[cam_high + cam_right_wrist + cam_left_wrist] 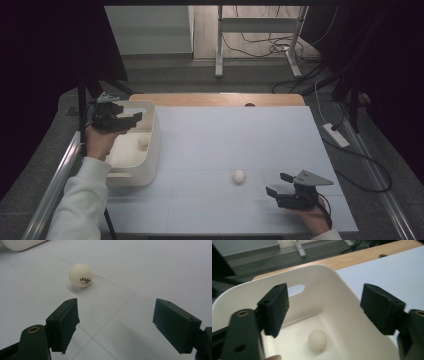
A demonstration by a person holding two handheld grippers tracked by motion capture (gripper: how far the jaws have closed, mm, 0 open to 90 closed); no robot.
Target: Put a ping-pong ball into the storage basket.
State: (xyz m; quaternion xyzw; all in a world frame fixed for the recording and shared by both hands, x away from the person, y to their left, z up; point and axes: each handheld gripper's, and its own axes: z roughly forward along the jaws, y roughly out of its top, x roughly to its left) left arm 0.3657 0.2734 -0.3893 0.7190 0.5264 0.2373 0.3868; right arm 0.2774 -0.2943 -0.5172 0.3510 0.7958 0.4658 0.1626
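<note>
Two-handed work at a desk [225, 135] covered with a pale sheet, with a white bin [150, 150] as the reference landmark at the desk's left edge. The left tongs [131, 118] hang above the bin's open top; in the left gripper view [324, 312] both jaws stand wide apart with nothing between their pads. A white ball in the bin [317, 339] lies on the bin's floor, below the tongs and clear of both jaws; the high view places it [144, 142] near the bin's right wall. A slot handle [295, 289] pierces the bin's far wall. A second white ball [239, 176] rests on the desk, well to the right of the bin and apart from it; the right gripper view shows dark printed lettering on its side [80, 275]. The right tongs [278, 184] sit low over the desk, farther from the bin than this ball, pointing toward it. Their jaws [115, 325] are likewise spread wide and empty, the ball lying ahead of them, untouched.
</note>
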